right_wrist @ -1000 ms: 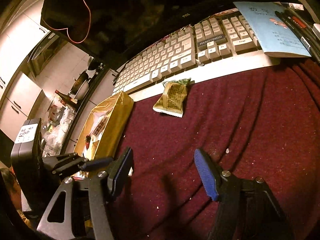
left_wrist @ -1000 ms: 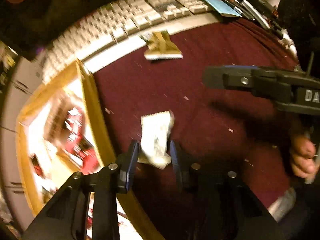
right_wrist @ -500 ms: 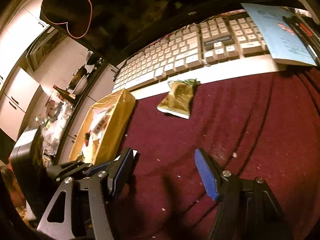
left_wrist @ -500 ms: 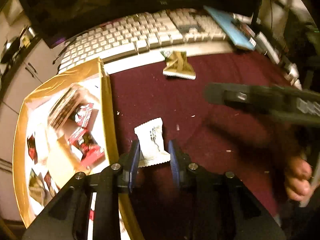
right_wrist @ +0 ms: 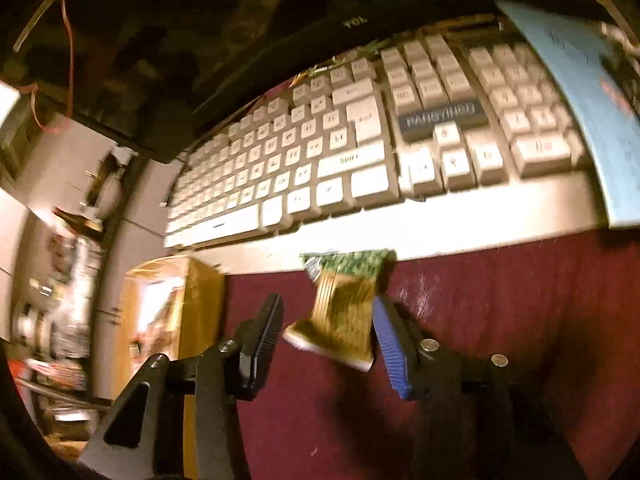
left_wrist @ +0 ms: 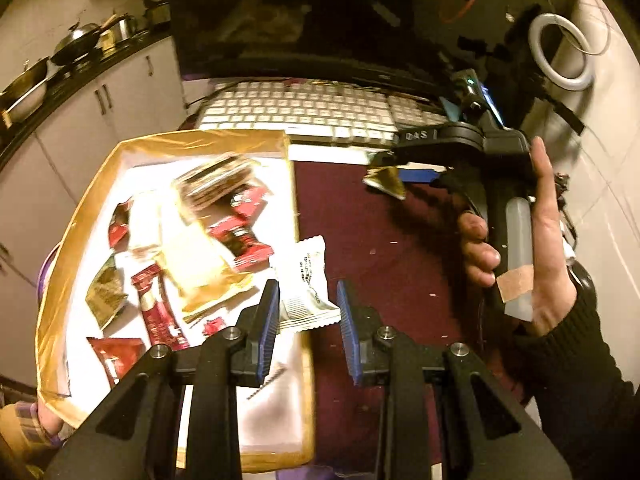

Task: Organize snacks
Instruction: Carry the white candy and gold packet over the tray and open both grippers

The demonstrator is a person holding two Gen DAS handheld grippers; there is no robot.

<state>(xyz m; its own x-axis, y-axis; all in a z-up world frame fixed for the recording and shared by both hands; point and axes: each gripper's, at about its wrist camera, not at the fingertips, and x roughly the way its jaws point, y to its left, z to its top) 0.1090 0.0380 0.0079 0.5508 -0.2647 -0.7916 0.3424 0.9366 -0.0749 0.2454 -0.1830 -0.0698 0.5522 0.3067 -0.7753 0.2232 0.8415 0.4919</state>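
Left claw (left_wrist: pixel 306 316) now lifted, white packet (left_wrist: pixel 305 284) over box (left_wrist: pixel 80 216)

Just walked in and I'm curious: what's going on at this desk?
A person is sorting snacks with a handheld gripper in each hand. The left gripper holds a white packet over the edge of a gold box already holding red and gold snacks. The right gripper has its jaws open around a gold-green packet lying on the maroon cloth by the keyboard.
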